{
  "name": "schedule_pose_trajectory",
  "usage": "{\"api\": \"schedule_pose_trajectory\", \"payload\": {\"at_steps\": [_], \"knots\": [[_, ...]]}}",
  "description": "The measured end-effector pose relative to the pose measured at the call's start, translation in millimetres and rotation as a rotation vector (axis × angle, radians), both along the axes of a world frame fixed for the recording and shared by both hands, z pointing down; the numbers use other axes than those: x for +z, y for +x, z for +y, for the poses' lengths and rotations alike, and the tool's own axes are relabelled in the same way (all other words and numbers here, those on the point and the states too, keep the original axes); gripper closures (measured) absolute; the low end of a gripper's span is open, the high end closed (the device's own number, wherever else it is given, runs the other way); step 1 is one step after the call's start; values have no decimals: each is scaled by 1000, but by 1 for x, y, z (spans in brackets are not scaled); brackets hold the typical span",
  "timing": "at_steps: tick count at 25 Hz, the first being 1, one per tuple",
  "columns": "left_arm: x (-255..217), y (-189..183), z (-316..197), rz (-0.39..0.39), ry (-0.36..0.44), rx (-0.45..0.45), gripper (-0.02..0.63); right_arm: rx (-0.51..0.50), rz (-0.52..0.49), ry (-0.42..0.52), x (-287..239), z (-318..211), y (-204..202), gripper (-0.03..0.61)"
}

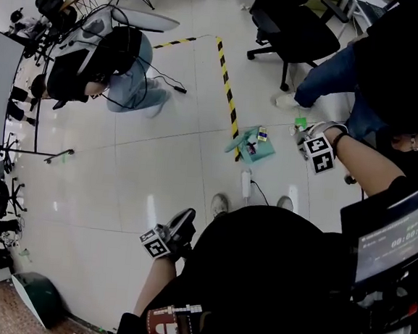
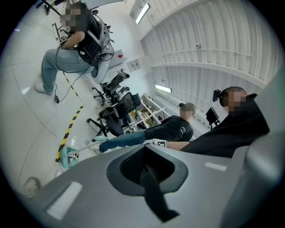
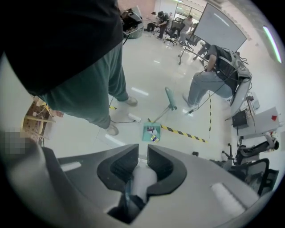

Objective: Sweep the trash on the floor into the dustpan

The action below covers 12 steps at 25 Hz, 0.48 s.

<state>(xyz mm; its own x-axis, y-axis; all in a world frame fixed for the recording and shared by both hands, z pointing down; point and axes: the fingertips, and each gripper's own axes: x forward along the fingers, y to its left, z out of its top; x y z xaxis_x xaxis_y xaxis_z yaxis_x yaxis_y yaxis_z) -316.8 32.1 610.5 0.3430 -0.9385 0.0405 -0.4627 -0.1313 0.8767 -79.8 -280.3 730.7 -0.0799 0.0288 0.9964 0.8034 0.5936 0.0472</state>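
Looking straight down, we saw the flat teal plastic dustpan (image 1: 266,153) lying on the glossy white tiled floor (image 1: 157,173) at the end of the yellow-and-black striped tape (image 1: 226,80), a little ahead of our shoes (image 1: 220,204). The trash (image 1: 262,136), a few small coloured packets and scraps, was already resting on its tray. We judged that trash light and loose, apt to skid on the slick tile or slide back off if the pan tipped, so it wanted pushing, not pinching. The dustpan itself looked stiff and light, and the thin stick (image 3: 159,114) that seemed to rise from it to a teal grip (image 3: 169,97) looked the best place to take hold. The right gripper (image 3: 142,149) pointed down from high above, its jaws clenched almost together on a pale whitish piece (image 3: 143,180) that we could not identify. In its view the dustpan showed just past the jaw tips, yet it lay far below them, well apart. The left gripper (image 2: 144,148) pointed level across the room, jaws together with nothing between them, and the dustpan sat low at the left of its view, well clear.
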Motion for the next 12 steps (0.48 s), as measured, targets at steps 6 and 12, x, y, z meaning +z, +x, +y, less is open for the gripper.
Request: {"api": "schedule_pose_trajectory", "payload": {"at_steps": [6, 12], "knots": [[12, -18, 18, 13, -17, -69, 617, -146, -14, -27, 15, 16, -58, 522], [21, -20, 33, 29, -1, -92, 617, -205, -120, -74, -16, 61, -76, 525]]}}
